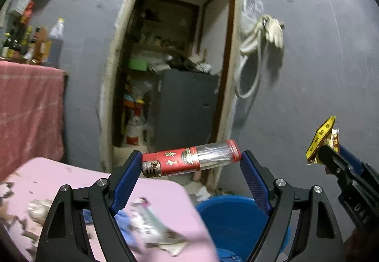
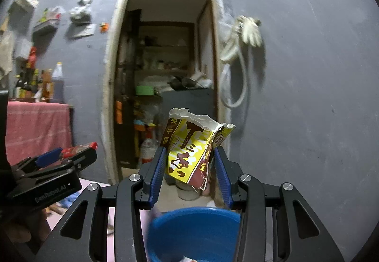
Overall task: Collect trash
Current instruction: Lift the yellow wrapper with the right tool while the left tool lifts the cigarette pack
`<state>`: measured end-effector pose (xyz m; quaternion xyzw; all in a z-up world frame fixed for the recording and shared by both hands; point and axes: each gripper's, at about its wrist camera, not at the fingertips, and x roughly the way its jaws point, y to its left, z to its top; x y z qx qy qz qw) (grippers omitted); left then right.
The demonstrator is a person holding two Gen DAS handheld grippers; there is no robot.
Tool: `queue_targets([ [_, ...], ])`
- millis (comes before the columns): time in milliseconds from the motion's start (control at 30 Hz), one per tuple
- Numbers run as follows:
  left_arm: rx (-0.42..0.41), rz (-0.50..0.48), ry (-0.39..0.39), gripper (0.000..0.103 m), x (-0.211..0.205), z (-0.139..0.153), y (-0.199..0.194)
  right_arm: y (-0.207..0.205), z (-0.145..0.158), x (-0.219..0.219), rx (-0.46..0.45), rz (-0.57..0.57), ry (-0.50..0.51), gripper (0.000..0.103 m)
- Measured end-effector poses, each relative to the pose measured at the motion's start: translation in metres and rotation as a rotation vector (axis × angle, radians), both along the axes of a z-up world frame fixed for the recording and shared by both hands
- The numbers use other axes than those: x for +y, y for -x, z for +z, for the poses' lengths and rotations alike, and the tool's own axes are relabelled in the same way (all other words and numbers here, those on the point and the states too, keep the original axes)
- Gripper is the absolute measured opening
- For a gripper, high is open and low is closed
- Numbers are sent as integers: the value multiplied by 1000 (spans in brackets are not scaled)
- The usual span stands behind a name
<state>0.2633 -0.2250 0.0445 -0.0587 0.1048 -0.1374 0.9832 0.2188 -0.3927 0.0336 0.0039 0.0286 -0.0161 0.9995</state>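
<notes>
- The left gripper [image 1: 191, 161] has its jaws spread wide, yet they are not empty: a red lighter [image 1: 189, 158] with a clear end lies crosswise between the blue pads, pinched end to end.
- The right gripper [image 2: 189, 167] stands about half closed on a torn yellow wrapper [image 2: 191, 148], which sticks up above the fingertips with its ragged white edge on top.
- Both pieces of trash hang in the air in front of the doorway [image 2: 165, 60], above and just short of the blue bucket [image 2: 196, 231], which sits on the floor beside the pink table [image 1: 151, 193].
- I judge the step in hand to be carrying both catches over to the bucket and dropping them in.
- To do it well, I would bring each gripper right over the bucket's mouth before letting go, not over its near rim, and tip the fingers downward so the pieces fall clear.
- The wrapper is light and may drift or cling to a pad; a low release suits it. The lighter is held only by its ends, so a jolt could pop it out early.
- Counting: two grippers, one lighter, one yellow wrapper, one bucket, one pink table.
- More litter waits on the table: a crumpled packet [image 1: 154, 221] and scattered scraps; the blur stops me counting those.
</notes>
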Motion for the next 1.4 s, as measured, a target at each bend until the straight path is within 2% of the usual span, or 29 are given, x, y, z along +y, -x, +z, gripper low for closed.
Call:
queue_targets([
  [233,154,-58,-54,79,-43,-28,-41,-19,-35,-47,98,-50,-84,39],
  [500,394,-117,-104,79,-74,-65,-81,-44,-77,-73,272,-12,-176,40],
  [667,478,-127,-126,79,-85,-84,-94,-57,-96,-80,377,5,-205,40],
  [867,521,-158,-144,80,-94,-98,-101,-67,-106,-84,440,15,-214,43],
  [1033,544,-165,-135,81,-94,-104,-101,-67,-107,-89,454,15,-231,44],
  [1167,543,-165,-104,81,-88,-103,-100,-67,-103,-89,441,7,-233,47],
  [1233,537,-171,-92,81,-84,-101,-100,-64,-100,-89,424,1,-232,53],
  [1400,525,-189,-77,81,-83,-94,-97,-58,-87,-87,375,-26,-222,57],
])
